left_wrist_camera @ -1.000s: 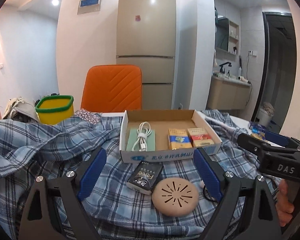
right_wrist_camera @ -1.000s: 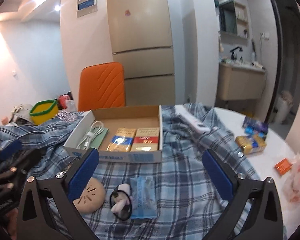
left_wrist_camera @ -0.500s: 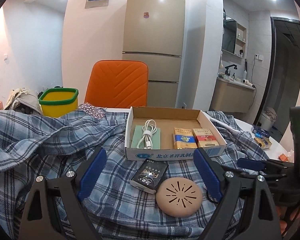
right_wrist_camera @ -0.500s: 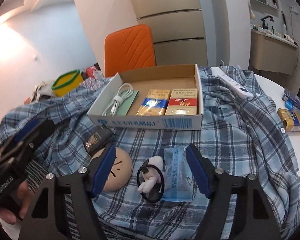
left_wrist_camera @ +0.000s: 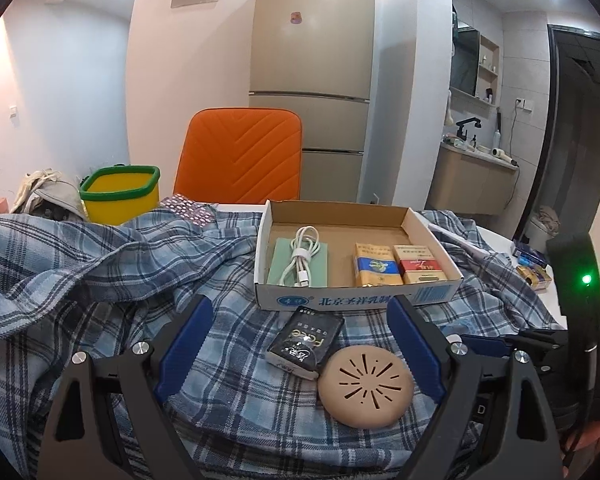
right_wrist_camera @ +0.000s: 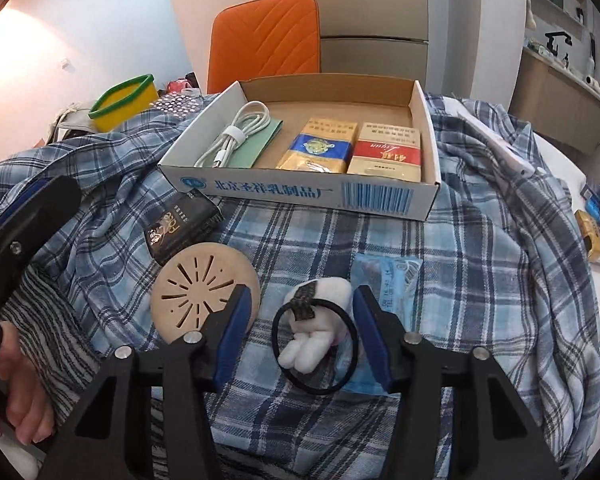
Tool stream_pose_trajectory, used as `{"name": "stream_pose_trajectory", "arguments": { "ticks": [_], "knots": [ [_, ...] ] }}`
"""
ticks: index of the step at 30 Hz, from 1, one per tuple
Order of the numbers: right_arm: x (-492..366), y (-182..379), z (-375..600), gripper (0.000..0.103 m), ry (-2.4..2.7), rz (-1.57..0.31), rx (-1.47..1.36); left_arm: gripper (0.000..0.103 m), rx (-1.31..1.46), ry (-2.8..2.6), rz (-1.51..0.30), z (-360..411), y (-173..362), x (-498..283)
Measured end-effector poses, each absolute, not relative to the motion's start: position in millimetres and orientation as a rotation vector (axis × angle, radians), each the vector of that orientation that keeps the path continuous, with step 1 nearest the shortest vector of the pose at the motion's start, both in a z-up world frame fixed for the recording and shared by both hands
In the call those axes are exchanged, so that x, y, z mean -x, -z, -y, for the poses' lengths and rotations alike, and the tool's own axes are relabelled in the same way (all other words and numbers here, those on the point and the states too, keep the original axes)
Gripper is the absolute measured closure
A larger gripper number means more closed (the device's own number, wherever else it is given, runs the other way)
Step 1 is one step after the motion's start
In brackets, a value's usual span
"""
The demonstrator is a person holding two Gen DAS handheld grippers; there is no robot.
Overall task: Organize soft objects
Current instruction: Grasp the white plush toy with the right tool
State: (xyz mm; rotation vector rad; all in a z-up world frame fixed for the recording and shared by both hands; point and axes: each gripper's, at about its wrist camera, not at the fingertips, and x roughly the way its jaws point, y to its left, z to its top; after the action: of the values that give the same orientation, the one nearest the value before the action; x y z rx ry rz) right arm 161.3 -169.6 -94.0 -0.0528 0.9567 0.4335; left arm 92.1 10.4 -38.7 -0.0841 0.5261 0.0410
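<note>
My right gripper (right_wrist_camera: 306,330) low over plaid shirt (right_wrist_camera: 480,264), jaws parted either side of white plush hair tie (right_wrist_camera: 316,330), not touching it. Hair tie overlaps blue packet (right_wrist_camera: 384,280), near tan disc (right_wrist_camera: 204,288). My left gripper (left_wrist_camera: 296,344) spread wide, empty, facing cardboard box (left_wrist_camera: 356,298).

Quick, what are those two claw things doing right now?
Left gripper: open, holding nothing.
Right gripper: open, jaws either side of the white plush hair tie.
</note>
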Motion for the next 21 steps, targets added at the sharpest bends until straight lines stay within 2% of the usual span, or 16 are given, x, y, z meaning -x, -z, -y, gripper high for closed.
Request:
{"name": "stream_pose_trajectory", "arguments": {
  "ticks": [3, 7, 15, 21],
  "knots": [
    [-163, 98, 167, 0.068, -0.431, -0.985, 0.067, 0.012, 0.083, -0.038, -0.528, -10, 39, -92],
    [-163, 99, 168, 0.077, -0.429, -0.99, 0.064, 0.013, 0.083, -0.031, -0.531, -9, 39, -92],
    [-146, 73, 188, 0.079, -0.329, -0.817, 0.011, 0.013, 0.097, 0.088, -0.617, -5, 48, -105],
    [-151, 69, 208, 0.079, -0.28, -0.813, -0.09, 0.032, 0.122, 0.251, -0.777, 7, 67, -122]
  ]
}}
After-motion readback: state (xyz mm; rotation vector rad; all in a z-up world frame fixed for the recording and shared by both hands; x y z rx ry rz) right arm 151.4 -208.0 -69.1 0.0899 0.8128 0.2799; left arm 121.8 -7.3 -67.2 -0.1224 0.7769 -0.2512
